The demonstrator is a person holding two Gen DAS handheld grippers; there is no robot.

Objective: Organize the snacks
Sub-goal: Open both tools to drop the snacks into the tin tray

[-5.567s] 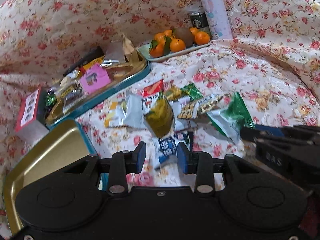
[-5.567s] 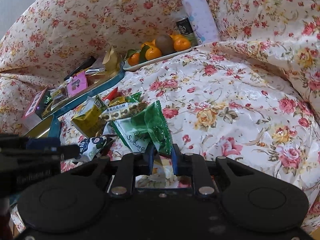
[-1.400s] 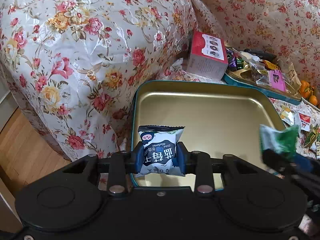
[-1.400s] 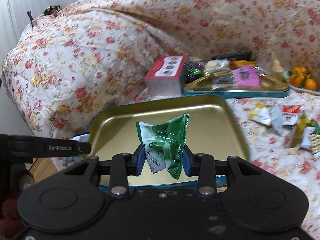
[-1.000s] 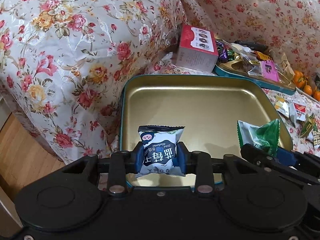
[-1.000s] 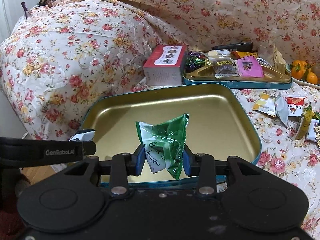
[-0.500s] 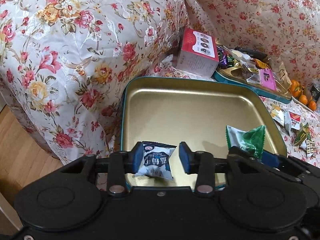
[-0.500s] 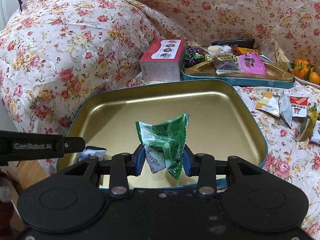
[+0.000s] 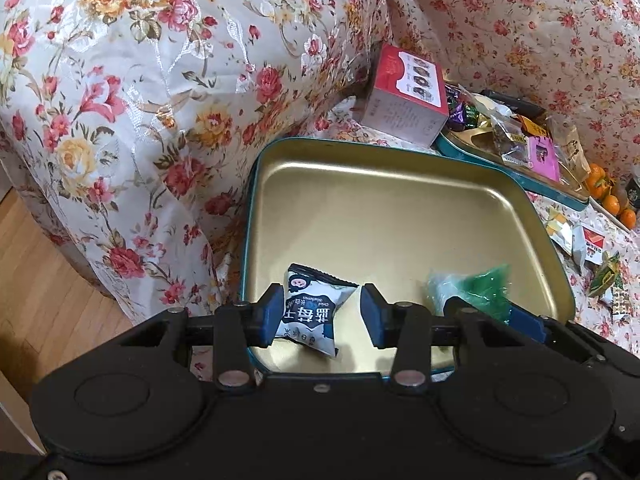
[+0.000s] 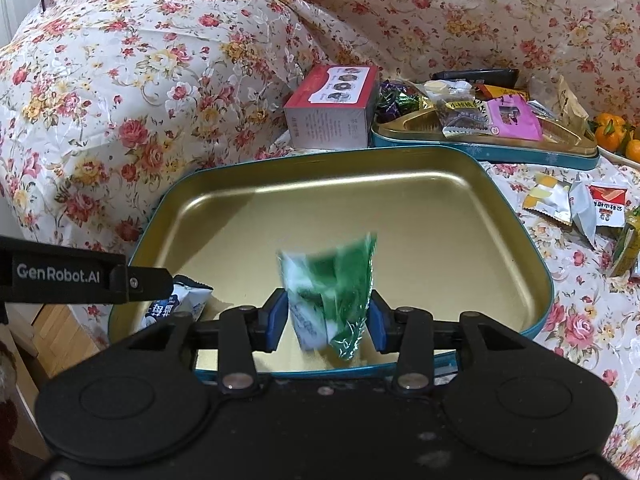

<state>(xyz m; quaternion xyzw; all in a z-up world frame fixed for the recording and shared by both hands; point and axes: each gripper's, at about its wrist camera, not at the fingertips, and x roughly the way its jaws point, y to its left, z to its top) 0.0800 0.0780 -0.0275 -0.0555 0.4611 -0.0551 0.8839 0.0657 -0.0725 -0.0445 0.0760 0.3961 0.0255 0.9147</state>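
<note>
A gold tin tray with a teal rim (image 9: 392,216) (image 10: 360,200) lies on the flowered couch cover. My left gripper (image 9: 320,316) is open over its near left corner; the white and navy snack packet (image 9: 310,312) lies loose between the fingers on the tray floor, also seen in the right wrist view (image 10: 176,304). My right gripper (image 10: 328,320) is open; the green and white snack packet (image 10: 332,288) is blurred between its fingers, dropping toward the tray. The packet also shows in the left wrist view (image 9: 472,288).
A red and white box (image 10: 332,108) stands behind the tray. A second tin (image 10: 480,136) full of snacks sits beyond it. Loose packets (image 10: 580,204) lie on the cover at right, oranges (image 10: 616,132) farther right. Wooden floor (image 9: 36,288) lies left of the couch.
The left gripper opened and its navy packet dropped onto the tray. The right gripper has just opened and the green packet is slipping out of it.
</note>
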